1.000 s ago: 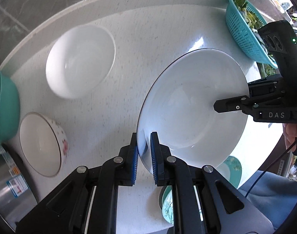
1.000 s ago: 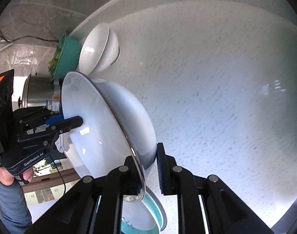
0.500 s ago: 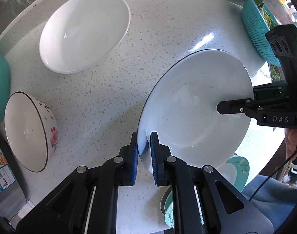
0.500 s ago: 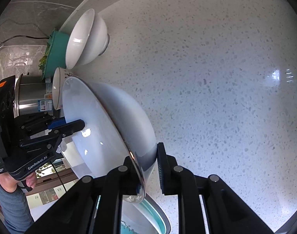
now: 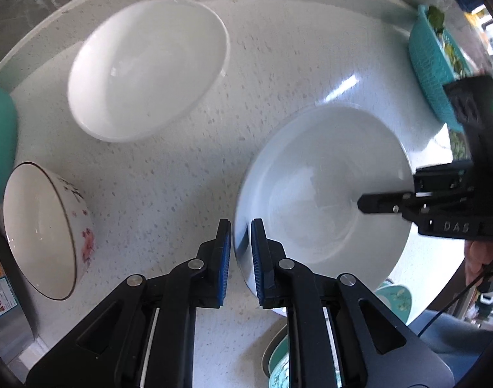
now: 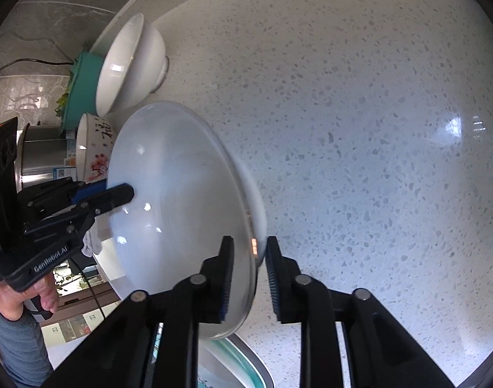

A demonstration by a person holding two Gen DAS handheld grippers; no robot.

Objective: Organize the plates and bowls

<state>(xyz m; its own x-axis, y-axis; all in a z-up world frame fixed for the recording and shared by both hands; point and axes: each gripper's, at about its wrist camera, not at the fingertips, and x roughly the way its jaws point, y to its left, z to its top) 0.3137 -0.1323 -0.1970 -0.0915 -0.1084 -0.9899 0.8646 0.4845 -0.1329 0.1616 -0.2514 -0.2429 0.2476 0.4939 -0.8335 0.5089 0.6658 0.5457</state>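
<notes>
Across the speckled bench (image 6: 359, 129), "GenRobot.AI" left gripper (image 5: 241, 252) fingers clamp the big white plate's (image 5: 324, 194) rim; "DAS" right gripper (image 6: 249, 268) fingers, just opening, straddle it loosely.

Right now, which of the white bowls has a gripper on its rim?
The wide shallow bowl, with the left gripper on its near rim. The deeper plain white bowl and the flowered bowl stand untouched.

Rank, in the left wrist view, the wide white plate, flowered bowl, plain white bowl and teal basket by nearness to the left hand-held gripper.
1. Wide white plate, rim between its fingers.
2. Flowered bowl, left.
3. Plain white bowl, upper left.
4. Teal basket, far right corner.
</notes>
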